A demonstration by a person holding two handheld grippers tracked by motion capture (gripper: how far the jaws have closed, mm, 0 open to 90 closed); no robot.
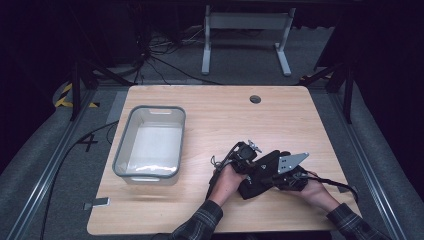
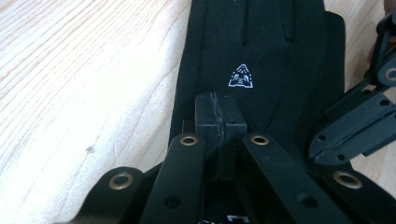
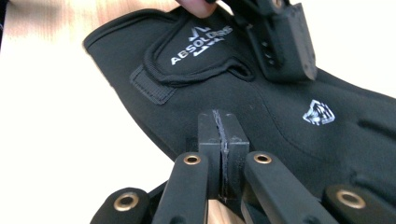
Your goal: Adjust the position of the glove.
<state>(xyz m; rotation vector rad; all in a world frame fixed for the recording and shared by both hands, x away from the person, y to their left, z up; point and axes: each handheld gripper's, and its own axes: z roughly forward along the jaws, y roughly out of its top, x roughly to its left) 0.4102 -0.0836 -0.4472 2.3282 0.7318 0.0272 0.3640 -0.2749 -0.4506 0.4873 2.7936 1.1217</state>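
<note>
A black glove [image 1: 256,184] with white logos lies on the wooden table [image 1: 225,120] at the front right. My left gripper [image 1: 251,167] comes in from its left, my right gripper [image 1: 271,178] from its right, and a hand holds each. In the left gripper view the left gripper [image 2: 219,116] is shut, tips over the glove [image 2: 261,46] below a white triangle mark. In the right gripper view the right gripper [image 3: 222,133] is shut at the near edge of the glove [image 3: 261,107]. No cloth shows between either pair of pads. The left gripper [image 3: 289,56] rests beside the wrist strap.
A clear grey-rimmed bin [image 1: 157,107] stands on the left half of the table. A round cable hole [image 1: 255,99] sits near the far edge. A small grey tag [image 1: 97,203] lies at the front left corner. Bare wood spreads behind the glove.
</note>
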